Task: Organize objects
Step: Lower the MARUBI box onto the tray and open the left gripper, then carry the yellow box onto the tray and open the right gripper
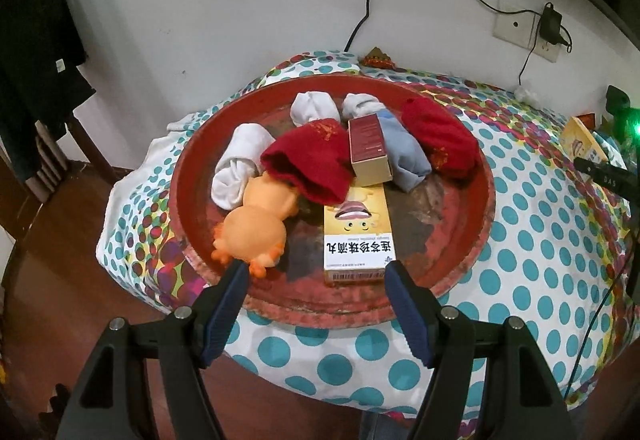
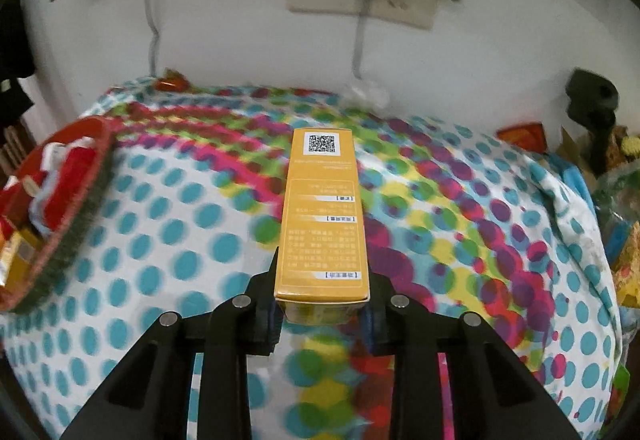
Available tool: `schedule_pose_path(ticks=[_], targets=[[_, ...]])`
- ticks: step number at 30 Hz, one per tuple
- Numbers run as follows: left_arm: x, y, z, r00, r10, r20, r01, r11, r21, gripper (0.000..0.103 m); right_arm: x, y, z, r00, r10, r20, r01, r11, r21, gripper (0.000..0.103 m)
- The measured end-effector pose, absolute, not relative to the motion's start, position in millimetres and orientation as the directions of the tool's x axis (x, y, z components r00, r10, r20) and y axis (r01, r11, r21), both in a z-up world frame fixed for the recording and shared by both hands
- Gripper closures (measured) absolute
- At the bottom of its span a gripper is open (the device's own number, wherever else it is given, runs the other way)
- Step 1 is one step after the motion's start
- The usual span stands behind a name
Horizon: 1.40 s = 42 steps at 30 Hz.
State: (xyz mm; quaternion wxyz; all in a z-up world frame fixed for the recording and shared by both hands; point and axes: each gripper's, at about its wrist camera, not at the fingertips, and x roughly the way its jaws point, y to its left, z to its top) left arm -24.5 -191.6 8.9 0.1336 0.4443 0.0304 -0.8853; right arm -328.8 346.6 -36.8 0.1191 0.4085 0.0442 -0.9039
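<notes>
The right tool [image 2: 322, 314] is clamped on a yellow box [image 2: 322, 216], held above the dotted cloth [image 2: 160, 224]. The left tool [image 1: 316, 272] gapes wide, empty, over the red tray [image 1: 460, 240] near another yellow box [image 1: 358, 236].

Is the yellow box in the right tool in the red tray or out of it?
Out. The right tool holds the yellow box above the dotted cloth, beside the red tray.
</notes>
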Motion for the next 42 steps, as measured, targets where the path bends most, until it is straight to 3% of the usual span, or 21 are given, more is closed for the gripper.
schedule_pose_path(ticks=[17,27,37,39,42], targets=[[-19.3,-209.3,12.1,-0.549,-0.218,-0.807,0.296,-0.953,0.056,0.031,-383.2,472.8,7.4,-0.554,-0.402,-0.729,0.547,-0.836,0.045,0.074],[-17.7,-225.3,11.4,-0.530,-0.219,-0.819,0.325,-0.945,0.043,0.031,-450.2,638.4,3.0,-0.532,-0.406,-0.743,0.580,-0.814,0.030,0.074],[-17.1,-236.5,9.7,-0.519,-0.223,-0.825,0.346,-0.937,0.035,0.031,-502.4,660.6,-11.2,-0.532,-0.371,-0.761,0.549,-0.836,0.023,0.074],[-17.2,-238.5,8.3,-0.515,-0.225,-0.827,0.354,-0.935,0.034,0.031,-488.5,658.6,-11.2,-0.534,-0.371,-0.760,0.547,-0.837,0.025,0.073],[-17.7,-240.4,5.0,-0.505,-0.217,-0.835,0.358,-0.933,0.026,0.031,-482.7,652.7,-10.1,-0.541,-0.361,-0.759,0.540,-0.842,0.016,0.057]])
